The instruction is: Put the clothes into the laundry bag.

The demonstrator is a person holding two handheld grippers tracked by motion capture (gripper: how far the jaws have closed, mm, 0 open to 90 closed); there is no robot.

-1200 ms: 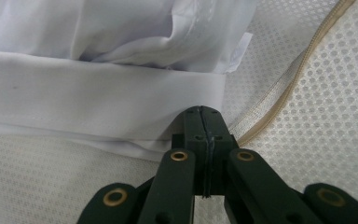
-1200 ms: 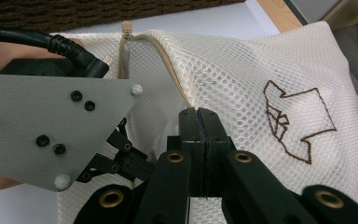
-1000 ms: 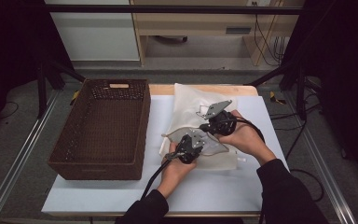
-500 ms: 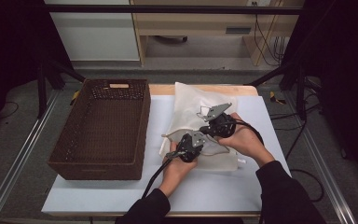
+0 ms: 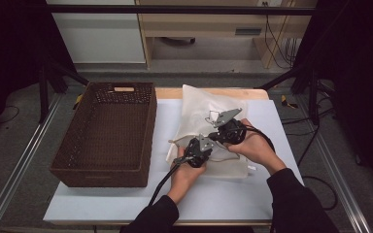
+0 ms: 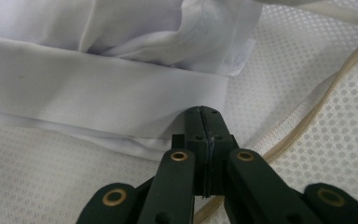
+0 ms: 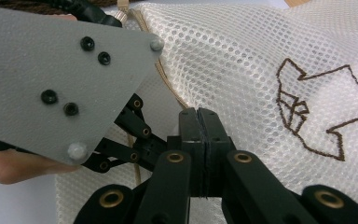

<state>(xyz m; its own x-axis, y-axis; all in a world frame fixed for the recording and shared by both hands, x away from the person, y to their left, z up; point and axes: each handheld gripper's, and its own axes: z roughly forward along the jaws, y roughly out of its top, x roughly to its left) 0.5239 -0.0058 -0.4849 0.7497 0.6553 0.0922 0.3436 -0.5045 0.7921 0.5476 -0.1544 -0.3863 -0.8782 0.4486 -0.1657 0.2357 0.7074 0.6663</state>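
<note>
White mesh makes up the bag (image 5: 201, 114) that lies on the pale surface (image 5: 233, 199), just right of the brown wicker basket (image 5: 108, 133). The bag spreads from the far edge of the surface toward the person, its near part under the two hands. A brown stitched outline figure (image 7: 314, 112) marks the mesh, and a beige cord (image 6: 303, 130) edges the bag.

The left claw (image 5: 183, 158) sits at the bag's near left corner, on the side toward the basket. In the left gripper view its jaws are pressed together, tips on the mesh right at the edge of a folded white cloth (image 6: 102, 93) that lies against the bag; whether any fabric is pinched between them cannot be told. The left hand (image 5: 187, 170) wraps the gripper body from the near side, and its cable runs back along the sleeve.

The right claw (image 5: 213, 137) is just right of the left one, farther from the basket, over the middle of the bag. In the right gripper view its jaws are together as well, tips against the mesh just left of the stitched figure; whether they nip the mesh cannot be told. The left gripper's grey plate (image 7: 60, 79) stands close beside them there. The right hand (image 5: 252, 145) rests on the bag's right part
</note>
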